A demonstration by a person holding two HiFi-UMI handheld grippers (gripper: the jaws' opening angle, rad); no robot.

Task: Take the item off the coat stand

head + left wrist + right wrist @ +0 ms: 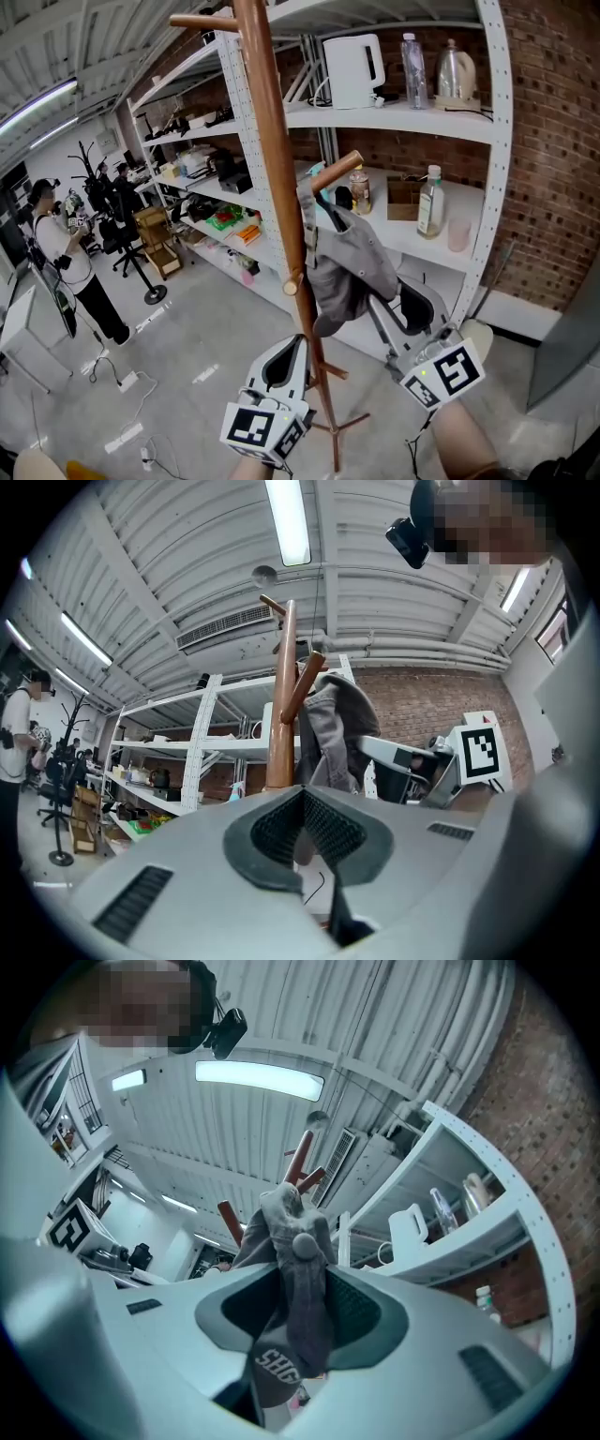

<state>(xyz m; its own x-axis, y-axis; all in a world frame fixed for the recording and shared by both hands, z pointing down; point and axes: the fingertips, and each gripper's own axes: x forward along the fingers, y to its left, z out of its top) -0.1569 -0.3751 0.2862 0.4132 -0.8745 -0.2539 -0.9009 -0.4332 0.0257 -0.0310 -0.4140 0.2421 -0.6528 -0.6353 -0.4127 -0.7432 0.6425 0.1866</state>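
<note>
The right gripper (300, 1274) is open, and the grey cap (349, 267) hangs loose between its jaws. The cap is hooked on a peg (336, 172) right of the stand's pole (277, 159). The left gripper (302, 799), nearer and left, is closed and empty beside the pole.

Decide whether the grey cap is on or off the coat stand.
On: the grey cap hangs from a peg of the coat stand; the right gripper has its jaws apart around it.
</note>
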